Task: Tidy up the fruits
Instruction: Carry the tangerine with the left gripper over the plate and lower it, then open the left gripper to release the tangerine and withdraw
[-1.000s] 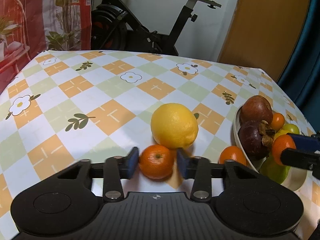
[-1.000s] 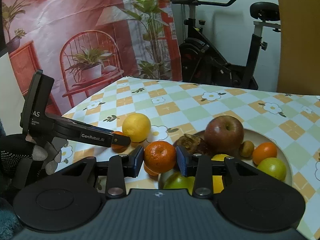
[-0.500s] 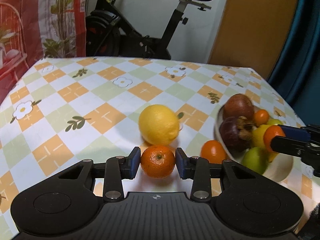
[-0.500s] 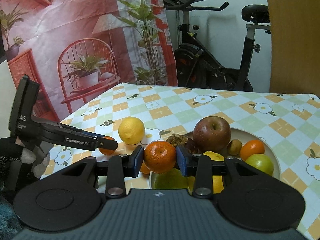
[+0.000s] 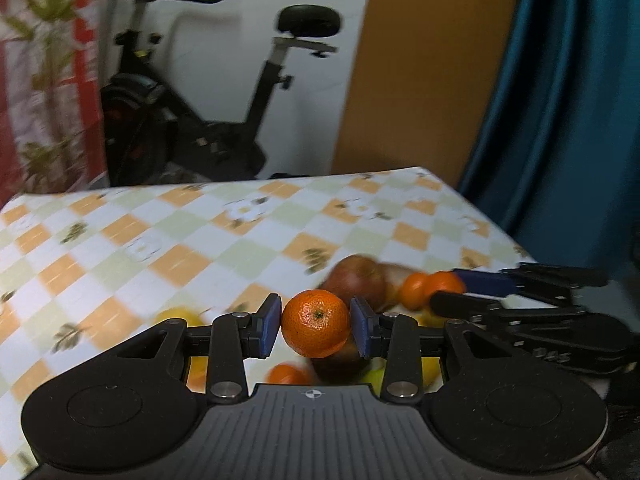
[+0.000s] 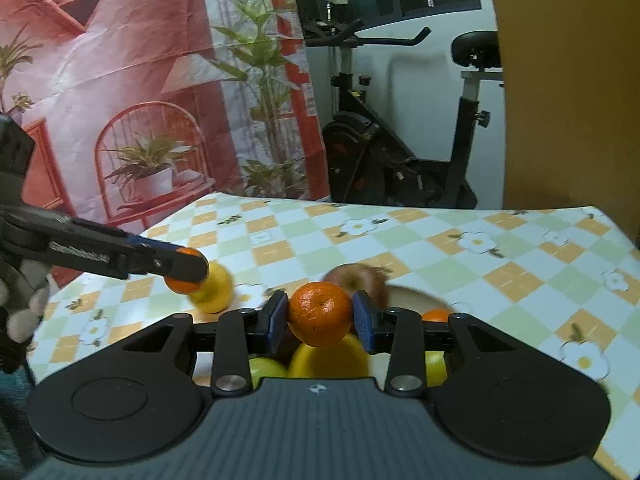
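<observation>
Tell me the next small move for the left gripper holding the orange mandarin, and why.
Probably carry it a little further right and lower it over the white bowl. The left gripper is shut on its small orange mandarin, lifted off the checked tablecloth, while the right gripper holds a second mandarin above the bowl's fruit, so leave room beside it.
</observation>
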Motion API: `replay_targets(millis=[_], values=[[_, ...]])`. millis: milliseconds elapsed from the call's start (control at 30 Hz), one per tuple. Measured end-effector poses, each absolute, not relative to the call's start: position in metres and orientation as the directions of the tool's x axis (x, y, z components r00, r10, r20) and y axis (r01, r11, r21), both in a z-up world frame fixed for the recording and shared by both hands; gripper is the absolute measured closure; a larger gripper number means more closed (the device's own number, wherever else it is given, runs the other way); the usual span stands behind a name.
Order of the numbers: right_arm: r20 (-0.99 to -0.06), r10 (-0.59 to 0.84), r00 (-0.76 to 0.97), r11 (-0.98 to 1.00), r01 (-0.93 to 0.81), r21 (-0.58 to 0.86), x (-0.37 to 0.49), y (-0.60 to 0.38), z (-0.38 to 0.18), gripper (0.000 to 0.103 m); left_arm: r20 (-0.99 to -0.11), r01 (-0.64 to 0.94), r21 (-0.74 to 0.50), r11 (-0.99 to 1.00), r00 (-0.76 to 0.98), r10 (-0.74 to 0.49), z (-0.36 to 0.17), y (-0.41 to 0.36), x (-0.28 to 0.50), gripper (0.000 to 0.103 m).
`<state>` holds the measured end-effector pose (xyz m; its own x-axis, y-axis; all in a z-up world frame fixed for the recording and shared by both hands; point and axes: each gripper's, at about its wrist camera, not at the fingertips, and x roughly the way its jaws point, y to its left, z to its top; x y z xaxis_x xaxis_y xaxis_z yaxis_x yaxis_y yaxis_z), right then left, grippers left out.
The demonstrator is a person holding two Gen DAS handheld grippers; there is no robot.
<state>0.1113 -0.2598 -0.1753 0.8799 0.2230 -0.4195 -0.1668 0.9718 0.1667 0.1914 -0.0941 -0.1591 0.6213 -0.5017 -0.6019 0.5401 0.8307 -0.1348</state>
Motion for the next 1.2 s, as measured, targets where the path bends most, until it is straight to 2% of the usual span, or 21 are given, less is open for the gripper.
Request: replay_targets(millis=[467, 1200], values=[[-0.455, 0.215, 0.864, 0.973, -0.148, 0.178, 0.132, -0.298, -0.207, 0.064, -0.661, 0.624, -0.111, 0.774, 0.535, -0.526, -0.187, -0.171, 0.211, 0.063], [-0.447, 0.212, 0.869, 0.974, -0.153, 0.165, 0.13, -0.295, -0.213, 0.063, -0.68, 0.621, -0.128, 0.773, 0.512, -0.524, -0.188, -0.174, 0.217, 0.063]])
